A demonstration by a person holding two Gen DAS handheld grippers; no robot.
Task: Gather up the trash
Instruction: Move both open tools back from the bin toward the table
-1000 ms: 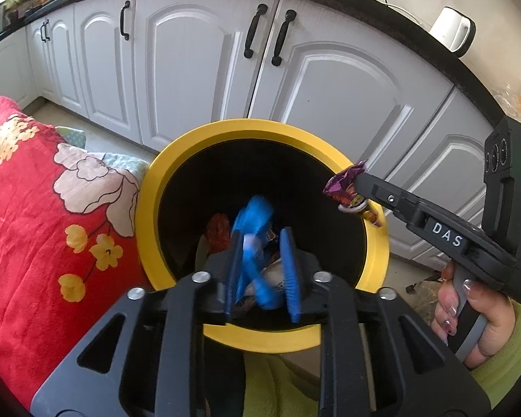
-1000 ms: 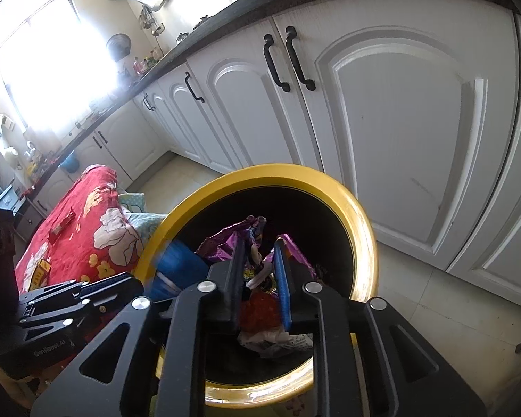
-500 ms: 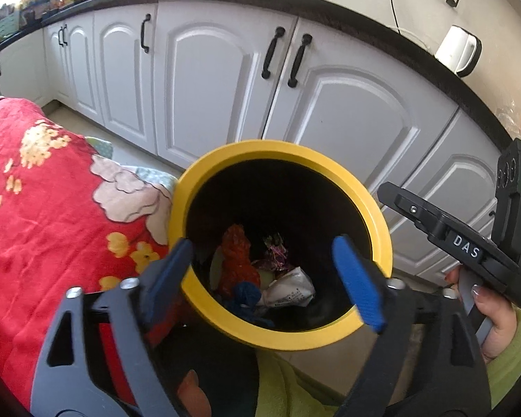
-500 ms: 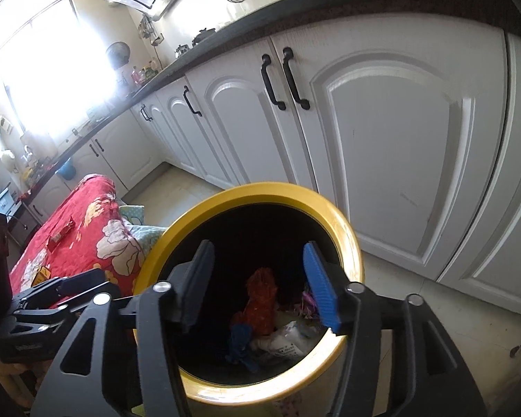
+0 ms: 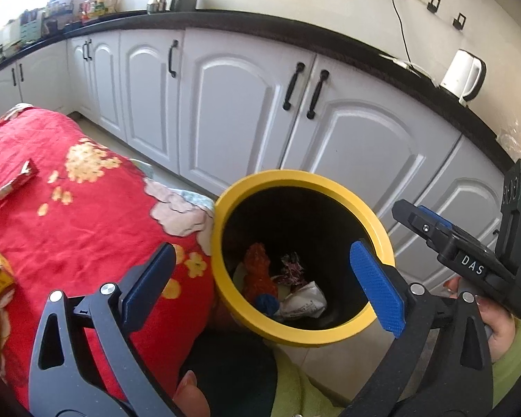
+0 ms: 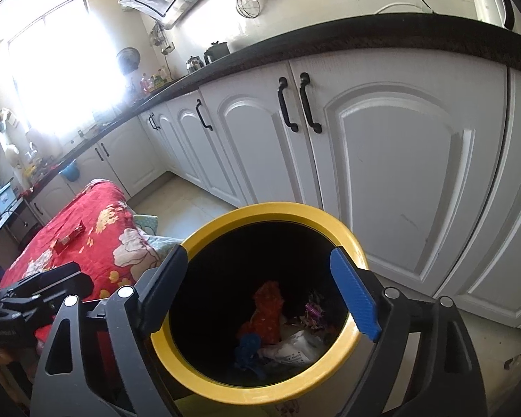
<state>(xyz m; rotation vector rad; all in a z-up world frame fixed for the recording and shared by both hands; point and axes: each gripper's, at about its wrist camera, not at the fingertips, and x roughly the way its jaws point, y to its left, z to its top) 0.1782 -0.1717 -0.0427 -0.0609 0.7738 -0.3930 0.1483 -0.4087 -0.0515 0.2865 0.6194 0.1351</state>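
Left wrist view: left hand-held gripper [image 5: 264, 281], jaws just opened wide, nothing held; wrappers [image 5: 284, 288] lie in the yellow-rimmed bin [image 5: 333, 187].

Right wrist view: right hand-held gripper [image 6: 257, 295], jaws likewise just opened, empty; a blue wrapper [image 6: 248, 345], seemingly crumpled, is seen at the bin's bottom.

White arched cabinets [image 5: 232, 104] under black countertop [image 6: 364, 34], sunlit window [image 6: 62, 62].

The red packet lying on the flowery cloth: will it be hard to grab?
The red packet looks flat and thin, so it probably weighs little and may bend. It lies flush on the soft red cloth, so fingers might pinch cloth too.
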